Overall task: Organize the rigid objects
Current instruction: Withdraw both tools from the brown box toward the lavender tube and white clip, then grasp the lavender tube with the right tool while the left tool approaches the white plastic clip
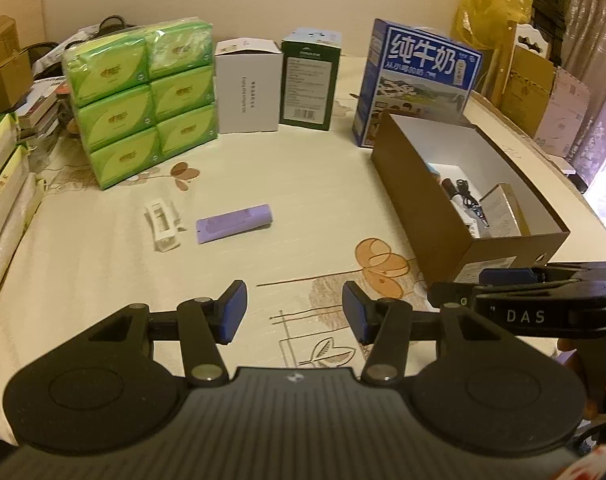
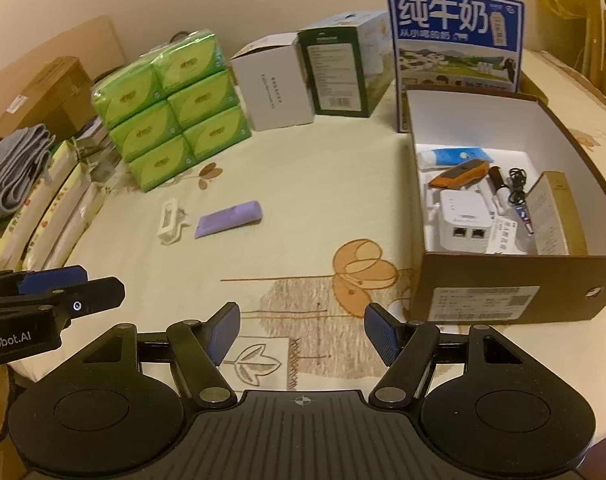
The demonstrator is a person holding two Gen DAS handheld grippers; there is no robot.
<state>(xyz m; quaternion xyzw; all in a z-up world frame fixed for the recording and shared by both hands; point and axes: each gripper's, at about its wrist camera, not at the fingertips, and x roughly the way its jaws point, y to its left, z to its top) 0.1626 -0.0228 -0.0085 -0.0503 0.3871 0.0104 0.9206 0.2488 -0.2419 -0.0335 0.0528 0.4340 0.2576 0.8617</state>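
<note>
A purple flat case and a small white plastic piece lie on the patterned tablecloth, mid-table. At the right stands an open brown cardboard box. Inside it are a white network adapter, an orange tool, a blue-and-white tube, a marker pen and a slim carton. My left gripper hovers open and empty near the table's front edge. My right gripper is beside it, open and empty, in front of the box.
Along the back stand a green tissue multipack, a white carton, a dark green carton and a blue milk carton. Books and boxes crowd the left edge. More cardboard boxes stand far right.
</note>
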